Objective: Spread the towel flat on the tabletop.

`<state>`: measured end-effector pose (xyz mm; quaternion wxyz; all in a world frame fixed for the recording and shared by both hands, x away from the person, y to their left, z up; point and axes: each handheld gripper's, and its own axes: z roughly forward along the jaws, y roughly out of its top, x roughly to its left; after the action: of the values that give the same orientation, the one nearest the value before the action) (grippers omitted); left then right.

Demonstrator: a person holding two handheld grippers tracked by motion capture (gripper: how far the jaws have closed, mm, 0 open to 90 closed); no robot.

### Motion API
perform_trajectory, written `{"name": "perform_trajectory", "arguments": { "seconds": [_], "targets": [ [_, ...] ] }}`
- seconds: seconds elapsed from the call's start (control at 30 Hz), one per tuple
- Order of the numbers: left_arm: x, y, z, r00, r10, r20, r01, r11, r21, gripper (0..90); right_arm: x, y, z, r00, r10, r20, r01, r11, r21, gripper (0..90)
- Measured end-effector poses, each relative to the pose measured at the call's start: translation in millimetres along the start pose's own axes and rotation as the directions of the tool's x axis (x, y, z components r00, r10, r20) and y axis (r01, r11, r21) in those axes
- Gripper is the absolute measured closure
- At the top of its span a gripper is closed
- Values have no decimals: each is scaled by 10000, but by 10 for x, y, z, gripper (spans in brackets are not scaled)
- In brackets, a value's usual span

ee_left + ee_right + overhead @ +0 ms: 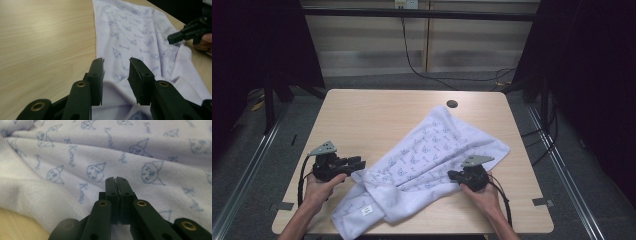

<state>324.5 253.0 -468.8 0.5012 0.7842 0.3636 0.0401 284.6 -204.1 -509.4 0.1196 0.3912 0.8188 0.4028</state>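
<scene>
A white towel (432,150) printed with small blue figures lies rumpled and slantwise across the right half of the wooden table (372,110). My left gripper (358,164) is at the towel's near-left fold. Its jaws stand open in the left gripper view (116,61), with the towel (135,30) lying beyond and beneath them and nothing pinched. My right gripper (452,174) rests at the towel's near-right edge. In the right gripper view (116,179) its jaws are pressed together over the cloth (75,150), and I see no fabric between them. Farther off, the left gripper view catches the right gripper (175,37).
A dark round hole (452,104) sits near the table's far edge, just past the towel's far corner. A small label (366,211) shows on the towel's near fold by the front edge. Bare wood spreads over the table's left and far parts. Black cables (412,60) run across the floor behind.
</scene>
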Motion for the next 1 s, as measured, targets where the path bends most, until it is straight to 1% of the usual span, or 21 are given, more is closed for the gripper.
{"name": "perform_trajectory", "arguments": {
  "seconds": [0.07,0.1,0.2,0.23,0.27,0.3,0.33,0.4,0.43,0.47,0.5,0.53,0.57,0.63,0.67,0.7,0.77,0.83,0.87,0.93,1.0],
  "targets": [
    [-14,-13,14,10000,26,5,-26,10000,72,642,-149,-31,-53,9994,325,136,-324,9994,-71,888],
    [-22,-19,19,10000,22,76,-23,9999,105,642,-237,-53,-91,9979,621,207,-619,9980,-102,888],
    [-49,-49,47,9997,117,207,-124,9995,296,645,-380,-108,-184,9945,923,497,-917,9957,-141,887],
    [-64,-65,57,9995,112,280,-122,9993,366,652,-409,-128,-225,9931,1020,572,-1015,9948,-100,883],
    [-105,-103,69,9987,300,417,-323,9979,559,682,-416,-152,-283,9915,1171,564,-1170,9931,-53,821],
    [-105,-103,69,9987,300,417,-323,9979,559,716,-391,-159,-323,9904,1306,459,-1307,9914,-21,783],
    [-125,-123,70,9977,376,560,-414,9968,679,716,-391,-159,-323,9904,1306,459,-1307,9914,-21,783],
    [-172,-178,66,9955,433,845,-505,9951,846,748,-284,-125,-406,9917,1274,188,-1270,9916,-230,725],
    [-222,-227,65,9928,406,1127,-514,9942,948,772,-143,-57,-456,9936,1121,-144,-1127,9926,-455,709],
    [-222,-227,65,9928,406,1127,-514,9942,948,773,-64,-16,-446,9947,945,-400,-966,9939,-531,696],
    [-252,-242,65,9920,495,1162,-614,9929,1015,773,-64,-16,-446,9947,945,-400,-966,9939,-531,696],
    [-276,-259,76,9904,451,1310,-587,9931,1016,764,102,80,-381,9924,719,-999,-790,9945,-690,691],
    [-294,-272,92,9888,421,1435,-579,9925,1077,764,102,80,-381,9924,719,-999,-790,9945,-690,691],
    [-327,-306,167,9878,472,1486,-683,9878,1402,751,261,192,-252,9874,485,-1507,-613,9948,-811,684],
    [-331,-321,196,9872,453,1527,-683,9864,1495,751,375,282,-127,9834,204,-1806,-325,9974,-646,674],
    [-340,-337,227,9871,472,1531,-726,9837,1647,756,428,328,-64,9813,56,-1922,-177,9980,-612,669],
    [-364,-365,286,9895,809,1201,-1033,9755,1943,772,540,435,74,9726,-79,-2324,-74,9979,-650,652],
    [-363,-385,346,9884,829,1273,-1088,9710,2128,788,646,532,196,9651,-325,-2598,144,9974,-712,630],
    [-366,-377,360,9892,812,1223,-1058,9719,2101,806,695,580,271,9596,-389,-2787,203,9974,-695,619],
    [-363,-375,367,9891,836,1209,-1077,9721,2086,808,846,684,461,9458,-697,-3171,563,9971,-514,597],
    [-363,-380,365,9890,850,1213,-1089,9723,2067,808,888,704,507,9430,-738,-3244,602,9968,-518,587]
  ]
}}
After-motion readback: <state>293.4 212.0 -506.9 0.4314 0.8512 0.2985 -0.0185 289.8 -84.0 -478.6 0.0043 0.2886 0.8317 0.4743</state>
